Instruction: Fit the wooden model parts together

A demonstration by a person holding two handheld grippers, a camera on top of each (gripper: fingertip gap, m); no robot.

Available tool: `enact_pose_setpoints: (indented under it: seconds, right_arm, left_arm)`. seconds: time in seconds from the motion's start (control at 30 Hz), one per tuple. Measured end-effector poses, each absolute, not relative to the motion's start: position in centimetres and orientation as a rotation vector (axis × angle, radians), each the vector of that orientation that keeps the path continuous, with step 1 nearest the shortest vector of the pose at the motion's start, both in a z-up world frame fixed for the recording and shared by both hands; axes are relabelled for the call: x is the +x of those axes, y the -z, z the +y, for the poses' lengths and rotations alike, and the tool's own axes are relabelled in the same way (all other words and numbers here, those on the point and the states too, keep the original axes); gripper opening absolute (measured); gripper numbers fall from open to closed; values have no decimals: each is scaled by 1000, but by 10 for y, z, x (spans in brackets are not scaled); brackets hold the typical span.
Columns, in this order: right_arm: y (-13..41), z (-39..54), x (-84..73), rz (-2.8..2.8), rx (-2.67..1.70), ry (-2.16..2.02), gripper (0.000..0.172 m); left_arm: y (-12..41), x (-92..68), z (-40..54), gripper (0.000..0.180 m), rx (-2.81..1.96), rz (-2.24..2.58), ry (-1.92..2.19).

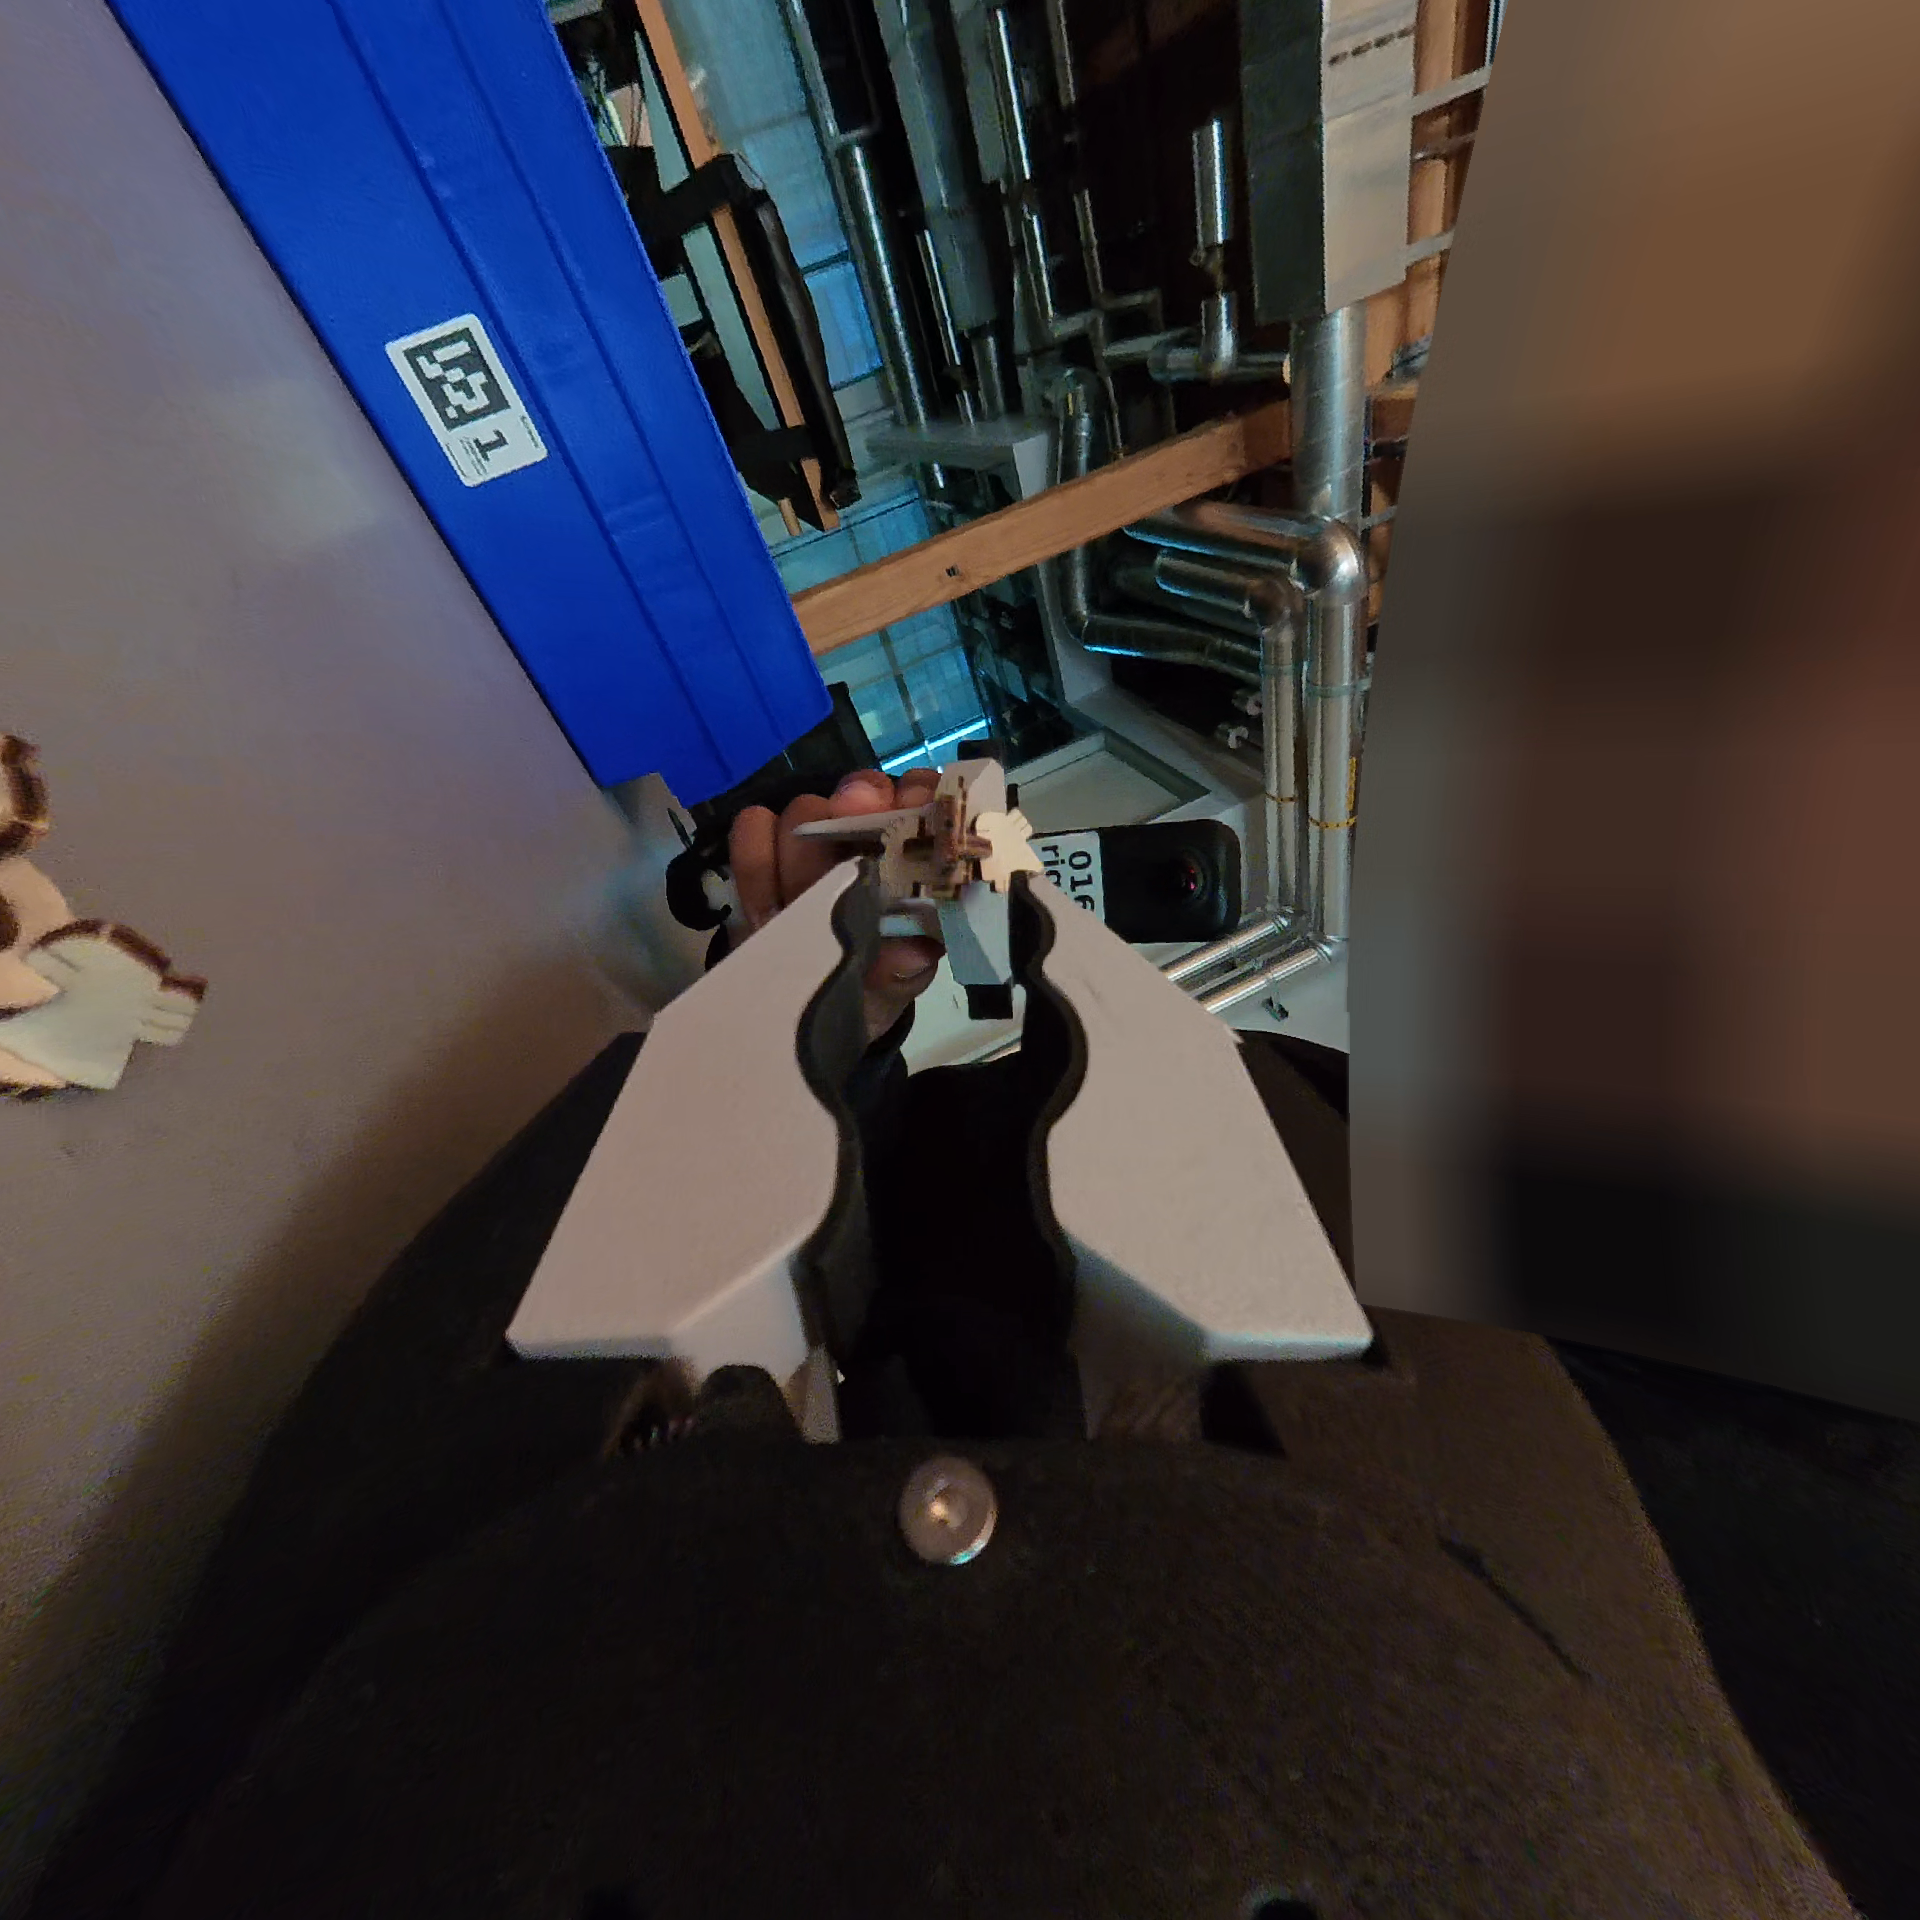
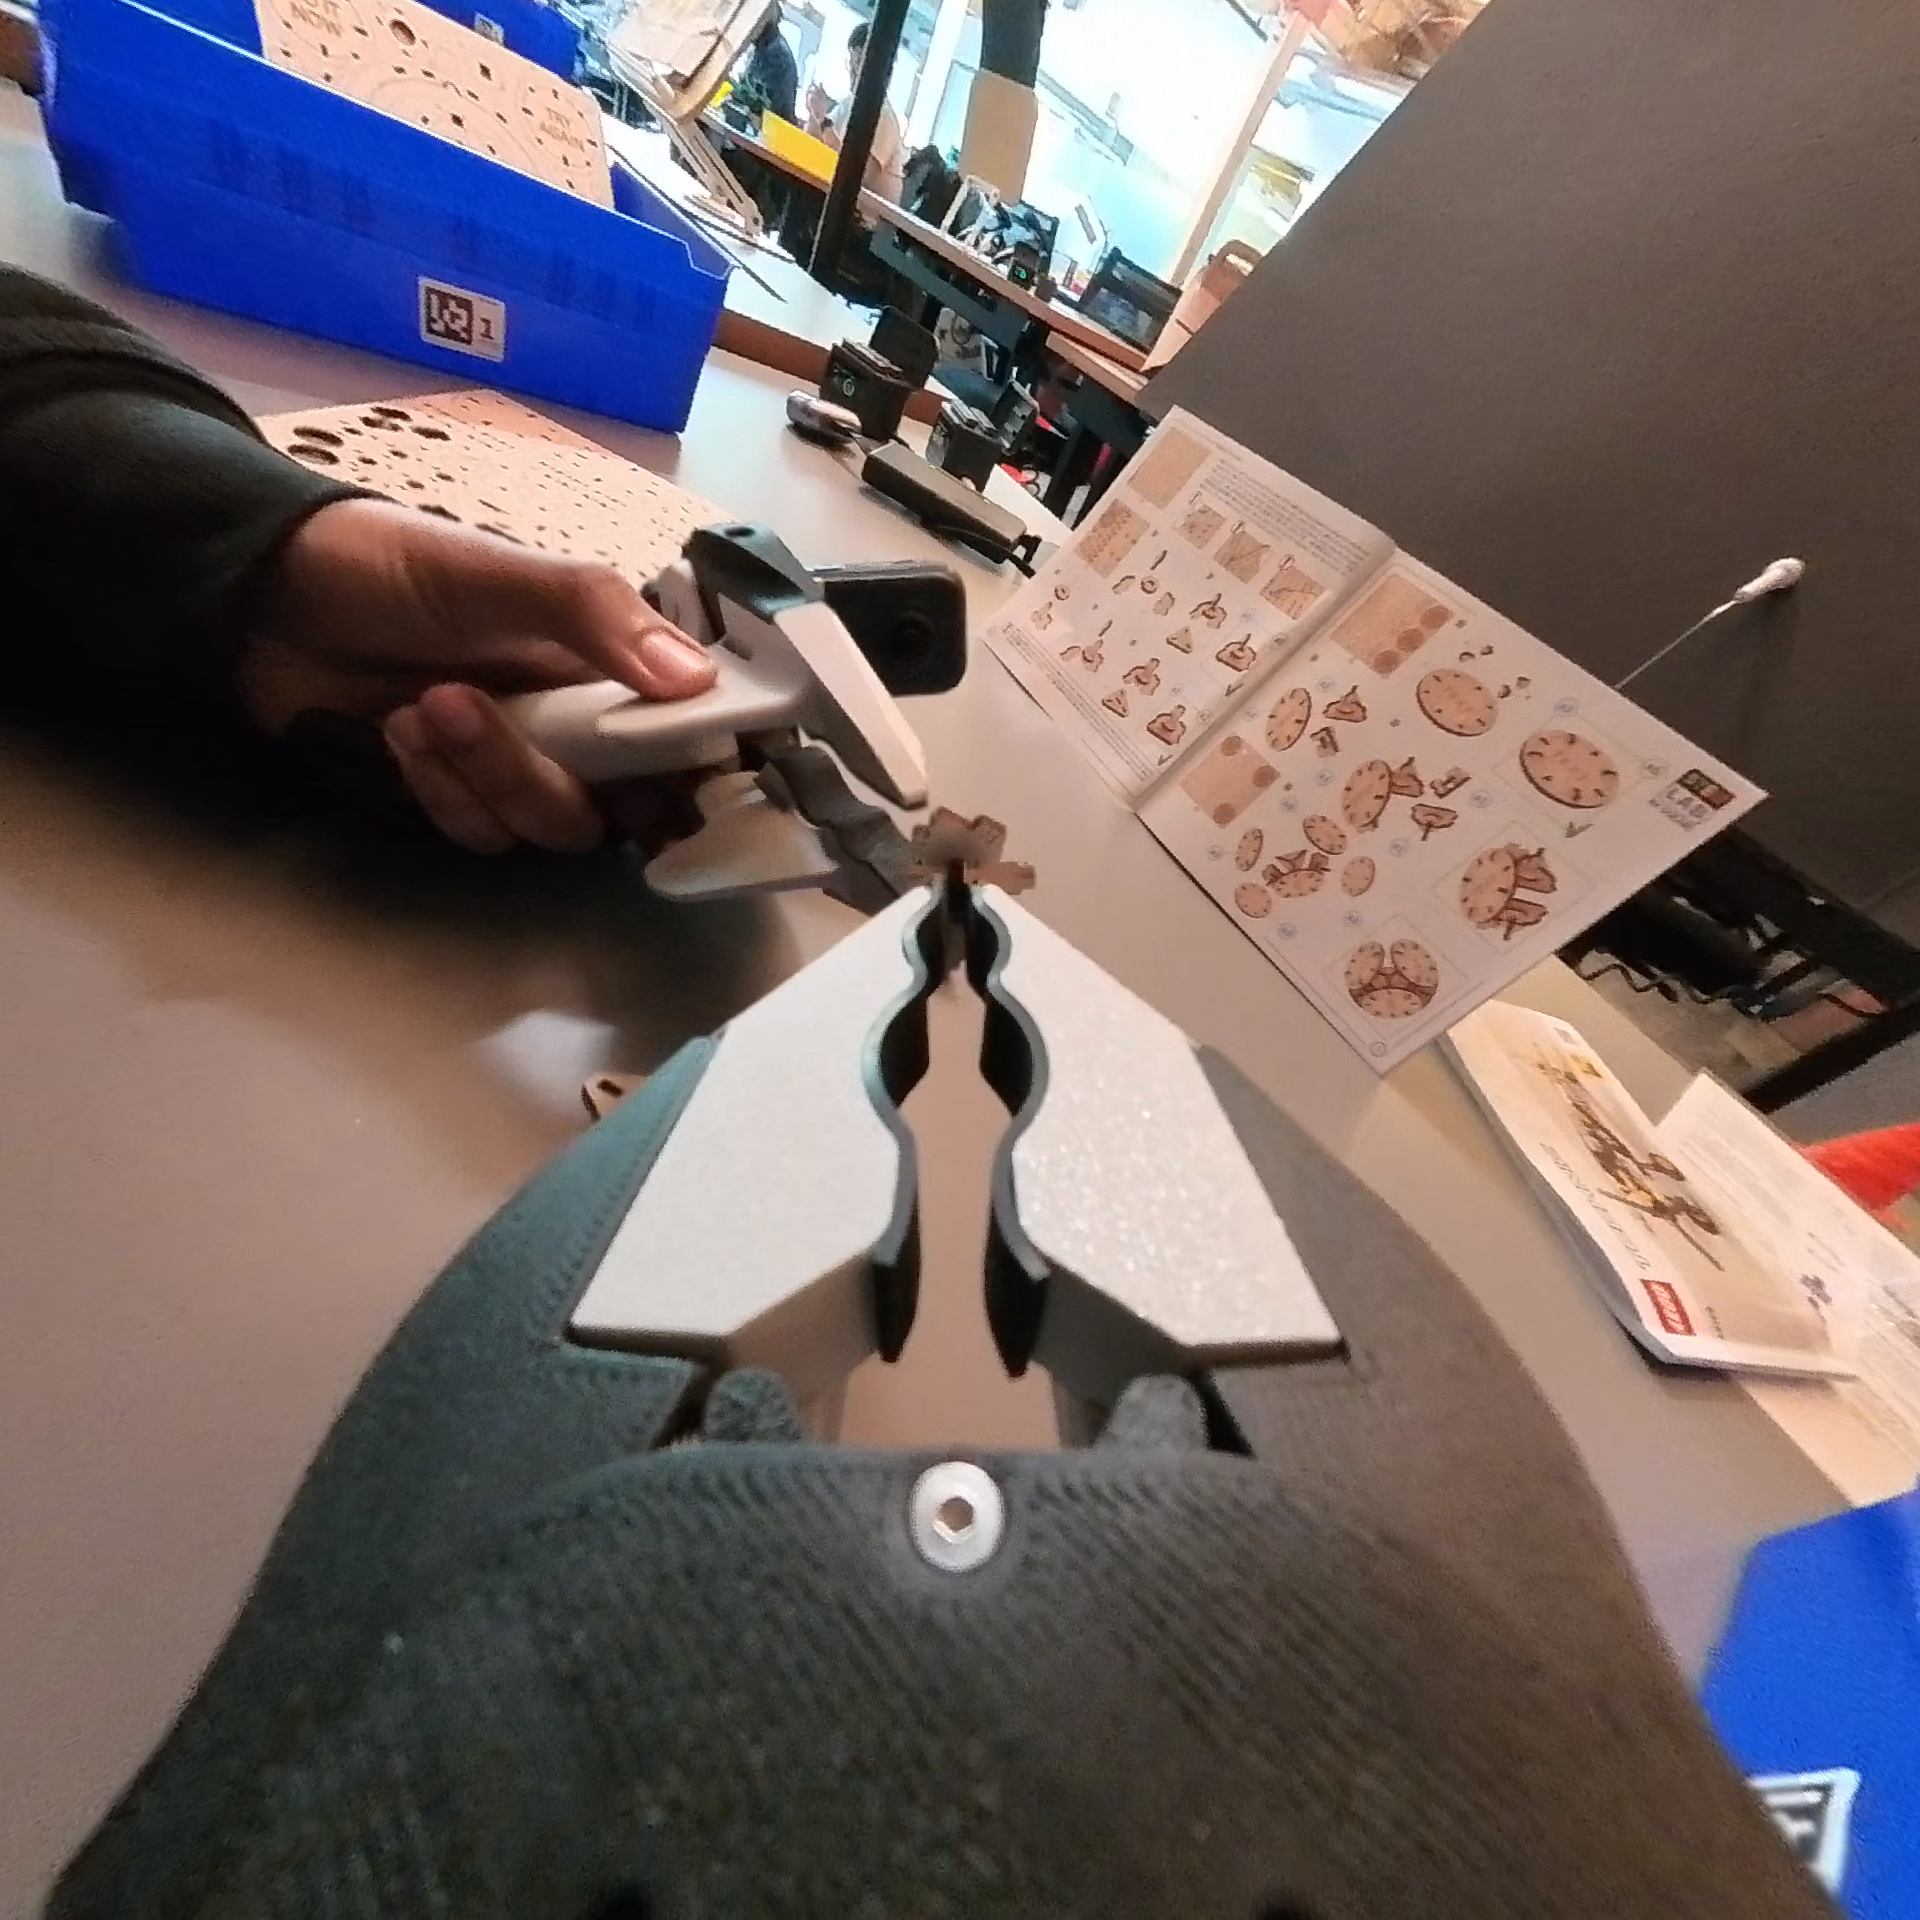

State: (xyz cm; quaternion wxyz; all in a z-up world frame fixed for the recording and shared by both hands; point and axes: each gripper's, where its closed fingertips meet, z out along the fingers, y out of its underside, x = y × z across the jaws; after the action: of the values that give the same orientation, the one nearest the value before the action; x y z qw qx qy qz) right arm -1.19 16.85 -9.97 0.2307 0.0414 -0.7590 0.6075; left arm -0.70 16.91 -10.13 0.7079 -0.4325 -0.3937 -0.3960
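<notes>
Blue bin (image 2: 343, 223) is seen at far left of the tabletop (image 2: 260, 1039), w/ a tan perforated wooden sheet (image 2: 457, 88) leaning inside it and standing above the rim; other contents are hidden by the wall. A white square-code sticker (image 2: 460, 317) is fixed to the bin's near wall (text not transcribed). A second blue bin corner (image 2: 1829, 1621) w/ a similar sticker is cut off at lower right.

A small wooden assembly (image 2: 961, 847) of slotted laser-cut pcs is held off the tabletop, betw. the two claws. Its thin lower tab is pinched edge-on by the right claw (image 2: 954, 920), pads closed against it; its lobed pcs spread crosswise above the fingertips. Long axis cannot be told for certain (blurred).

Left claw (image 1: 940, 883) is seen w/ jaws apart, fingertips just beside the assembly (image 1: 940, 842); no pad is seen pressing on it. It is gripped by a hand (image 2: 468, 665) in a dark sleeve.

A second perforated sheet (image 2: 488, 468) lies flat near the bin. An open instruction leaflet (image 2: 1351, 748) w/ assembly diagrams is propped at right; a closed booklet (image 2: 1662, 1205) lies nearer. Loose cut pcs (image 1: 73, 966) lie on the tabletop at left.
</notes>
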Motion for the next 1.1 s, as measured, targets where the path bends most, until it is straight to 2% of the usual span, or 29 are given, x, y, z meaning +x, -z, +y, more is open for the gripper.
enact_pose_setpoints:
  seconds: [0.37, 0.83, 1.1]
  right_arm:
    - [93, 167, 4, -1998, 277, -1698, 0]
    - [90, 166, 11, -1986, 311, -1732, 0]
    - [92, 167, 6, -1971, 283, -1696, 4]
  left_arm:
    - [86, 5, 171, 31, -990, -738, 913]
    - [86, 10, 175, 16, -1010, -716, 940]
    - [88, 4, 171, 16, -1034, -744, 855]
